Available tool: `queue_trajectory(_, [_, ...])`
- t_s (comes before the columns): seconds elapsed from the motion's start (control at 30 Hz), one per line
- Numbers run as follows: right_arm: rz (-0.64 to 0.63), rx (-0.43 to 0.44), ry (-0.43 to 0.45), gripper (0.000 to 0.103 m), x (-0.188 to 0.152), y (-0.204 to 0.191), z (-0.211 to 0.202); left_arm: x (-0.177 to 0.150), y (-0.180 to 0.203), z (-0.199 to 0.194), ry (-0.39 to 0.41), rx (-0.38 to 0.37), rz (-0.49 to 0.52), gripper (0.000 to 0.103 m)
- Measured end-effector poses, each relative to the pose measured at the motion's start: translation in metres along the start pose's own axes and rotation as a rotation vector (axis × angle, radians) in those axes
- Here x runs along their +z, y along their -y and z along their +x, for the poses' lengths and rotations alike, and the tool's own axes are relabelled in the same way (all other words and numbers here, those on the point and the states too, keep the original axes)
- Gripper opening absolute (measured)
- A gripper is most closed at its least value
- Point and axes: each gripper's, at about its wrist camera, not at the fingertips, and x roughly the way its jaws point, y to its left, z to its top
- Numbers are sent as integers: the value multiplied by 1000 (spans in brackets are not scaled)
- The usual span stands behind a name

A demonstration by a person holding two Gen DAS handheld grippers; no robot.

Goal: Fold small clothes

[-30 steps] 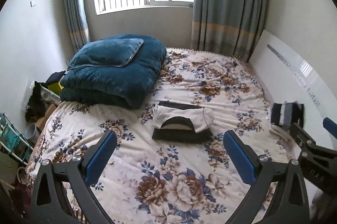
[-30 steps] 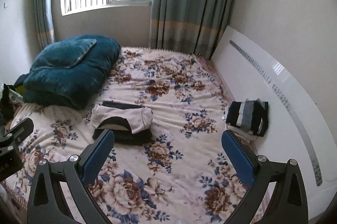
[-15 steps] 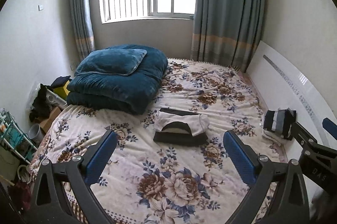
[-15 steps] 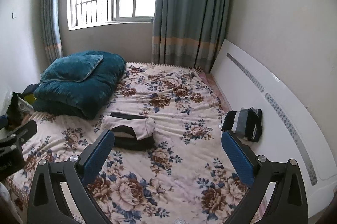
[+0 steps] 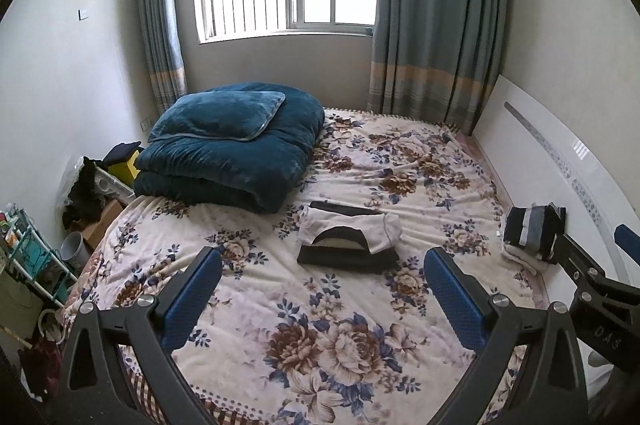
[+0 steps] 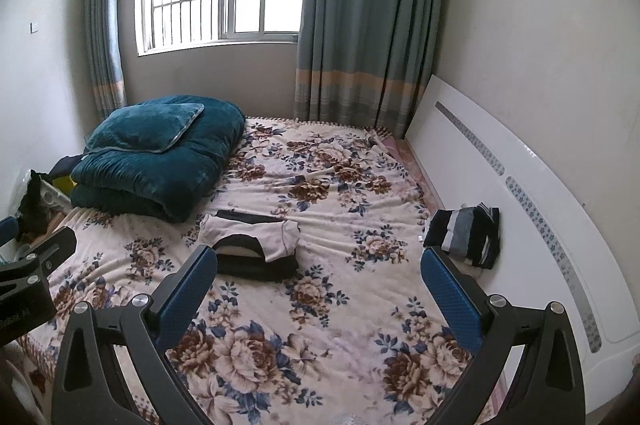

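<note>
Left wrist view shows our left tongs [image 5: 322, 279] and right tongs [image 6: 318, 277] wide open and empty above the bed [image 5: 424, 161], the folded garment [image 5: 349, 239] at 12 o'clock, so a careless grab could undo its folds.

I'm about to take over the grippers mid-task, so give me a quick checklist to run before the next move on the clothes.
1. Left gripper open, nothing held: ok.
2. Right gripper open, nothing held: ok.
3. White-and-black folded garment lying mid-bed, free of both grippers: ok.
4. Striped folded stack resting against the white headboard, apart from the middle garment: ok.
5. Folded teal quilt clear of the middle garment: ok.
6. Any unfolded garment left on the floral bedspread: none visible; beyond the frame, cannot tell.
</note>
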Motion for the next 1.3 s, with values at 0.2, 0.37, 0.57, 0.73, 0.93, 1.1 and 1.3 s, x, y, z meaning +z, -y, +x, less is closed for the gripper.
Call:
queue_trajectory(0.2, [1, 19, -2, 103, 0, 0, -2, -1, -3, -2, 3, 5, 3, 103])
queue_trajectory(0.37, [2, 30, 0, 103, 1, -1, -2, 0, -4, -4, 7, 4, 4, 103])
queue_trajectory(0.57, [3, 35, 0, 103, 4, -1, -2, 1, -4, -4, 8, 8, 4, 103])
queue_trajectory(0.73, [3, 38, 1, 103, 4, -2, -1, 1, -4, -6, 9, 10, 2, 103])
queue_trajectory(0.93, [4, 43, 3, 103, 4, -2, 1, 2, -3, -7, 10, 8, 2, 103])
queue_trajectory(1.1, [4, 41, 3, 103, 4, -1, 1, 2, -3, -7, 10, 9, 1, 103])
queue_trajectory(1.3, [6, 48, 1, 103, 7, -4, -1, 8, 0, -11, 20, 8, 2, 103])
